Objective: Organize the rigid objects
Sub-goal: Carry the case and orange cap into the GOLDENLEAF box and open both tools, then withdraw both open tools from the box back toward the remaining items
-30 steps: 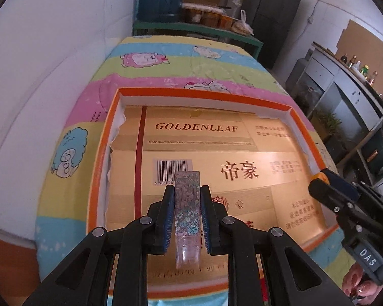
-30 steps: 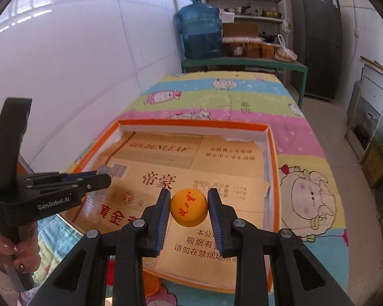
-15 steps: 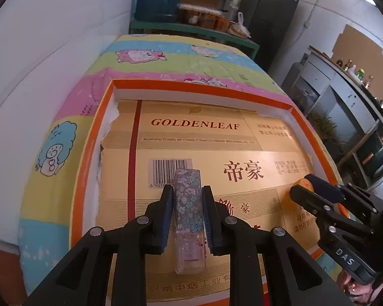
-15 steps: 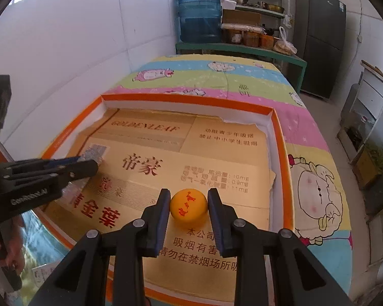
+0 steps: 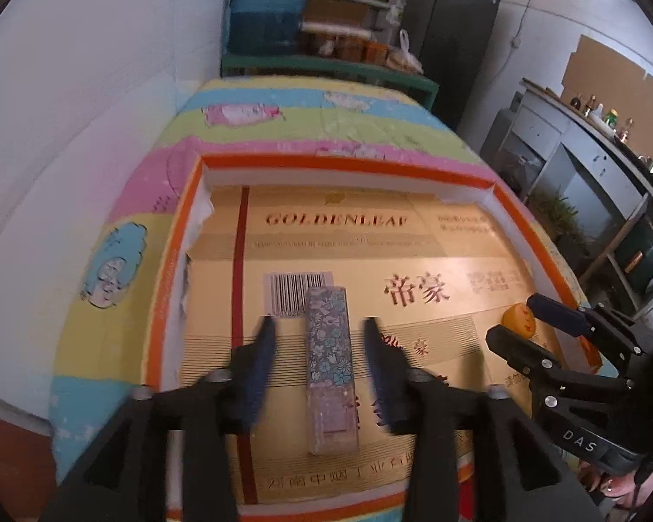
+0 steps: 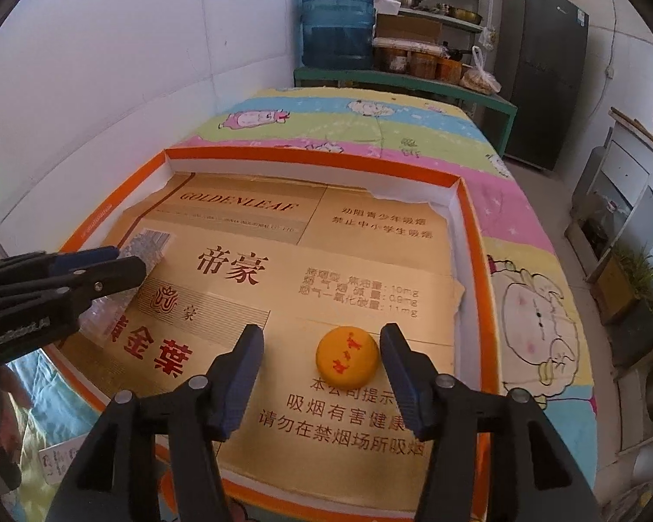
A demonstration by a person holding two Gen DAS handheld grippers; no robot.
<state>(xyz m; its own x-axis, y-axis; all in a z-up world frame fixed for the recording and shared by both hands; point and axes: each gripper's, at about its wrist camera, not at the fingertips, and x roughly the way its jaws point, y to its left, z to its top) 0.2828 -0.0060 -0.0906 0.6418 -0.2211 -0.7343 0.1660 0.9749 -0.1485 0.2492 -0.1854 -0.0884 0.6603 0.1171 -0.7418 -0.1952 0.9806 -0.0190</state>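
Lying flat on the gold cardboard lining the orange-rimmed tray [image 5: 520, 226], the floral-patterned bar [image 5: 328, 350] sat untouched between the just-opened left gripper [image 5: 320, 330], while the right gripper [image 6: 322, 341], likewise just opened, flanked the resting orange ball [image 6: 347, 359].
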